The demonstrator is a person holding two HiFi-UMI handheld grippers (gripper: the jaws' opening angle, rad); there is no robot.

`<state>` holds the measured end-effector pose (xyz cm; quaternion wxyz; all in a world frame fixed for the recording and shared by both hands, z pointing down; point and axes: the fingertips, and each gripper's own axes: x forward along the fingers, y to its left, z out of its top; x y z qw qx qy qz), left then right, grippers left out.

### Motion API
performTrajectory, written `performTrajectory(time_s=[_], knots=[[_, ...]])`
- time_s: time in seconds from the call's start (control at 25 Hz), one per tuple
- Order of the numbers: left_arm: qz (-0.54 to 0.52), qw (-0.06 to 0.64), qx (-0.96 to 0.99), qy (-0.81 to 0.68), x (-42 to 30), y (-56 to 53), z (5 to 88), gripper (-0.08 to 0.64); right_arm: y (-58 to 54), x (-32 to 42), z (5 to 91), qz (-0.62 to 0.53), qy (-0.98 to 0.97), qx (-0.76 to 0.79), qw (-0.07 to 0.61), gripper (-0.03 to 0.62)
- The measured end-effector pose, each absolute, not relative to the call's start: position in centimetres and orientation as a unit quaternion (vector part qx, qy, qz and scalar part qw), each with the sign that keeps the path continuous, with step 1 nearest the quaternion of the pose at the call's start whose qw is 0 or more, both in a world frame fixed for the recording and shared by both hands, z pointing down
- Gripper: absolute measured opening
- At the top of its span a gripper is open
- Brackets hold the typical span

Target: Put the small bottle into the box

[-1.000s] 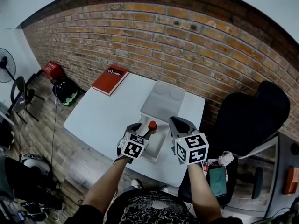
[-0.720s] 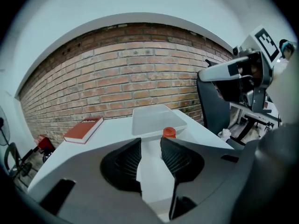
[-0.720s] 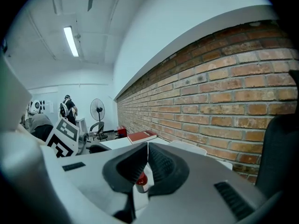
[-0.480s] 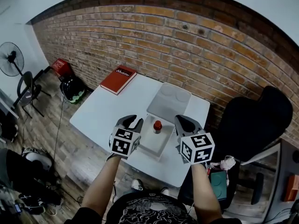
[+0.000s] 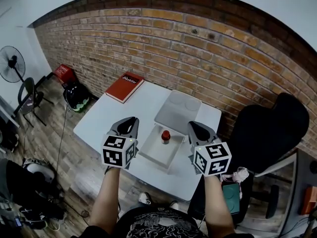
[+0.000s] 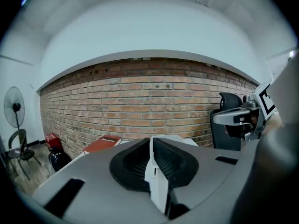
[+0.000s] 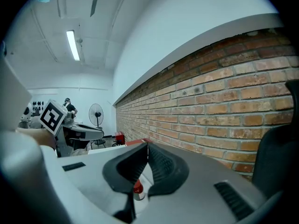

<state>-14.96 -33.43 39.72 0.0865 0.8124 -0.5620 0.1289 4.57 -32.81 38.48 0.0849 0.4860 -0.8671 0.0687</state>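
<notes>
Brick wall [image 5: 198,48] backs a white table [image 5: 114,118], with a black chair [image 5: 267,128] at its right and a red book [image 5: 125,87] on its far left corner. On the table a shallow pale box [image 5: 148,155] lies just in front of what looks like its lid [image 5: 176,108]. The small bottle [image 5: 166,136], red-capped, stands inside the box, upright as far as this distance lets me tell.

The left gripper [image 5: 131,121] has just been closing its jaws, which now meet on nothing. The right gripper [image 5: 194,126] is also pressed together and empty. They flank the box without touching it.

Placing looks finished. At most the lid remains, which would call for reopened jaws.
</notes>
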Motion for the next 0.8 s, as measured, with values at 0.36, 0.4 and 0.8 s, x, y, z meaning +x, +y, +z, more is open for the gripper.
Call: performTrajectory(time_s=[0.36,0.4,0.8], knots=[[0.122,0.084,0.812,-0.565,-15.12,-33.0,39.08,0.038,-32.92,5.04,38.14,0.066,-0.864,0.492,0.082,0.02],[0.122,0.085,0.812,-0.565,-15.05,-33.02,39.24,0.038,-32.97,5.1,38.07,0.066,-0.864,0.493,0.081,0.02],[0.124,0.092,0.812,-0.563,-14.76,-33.45,39.6,0.038,-33.15,5.3,37.97,0.067,-0.863,0.494,0.08,0.02]])
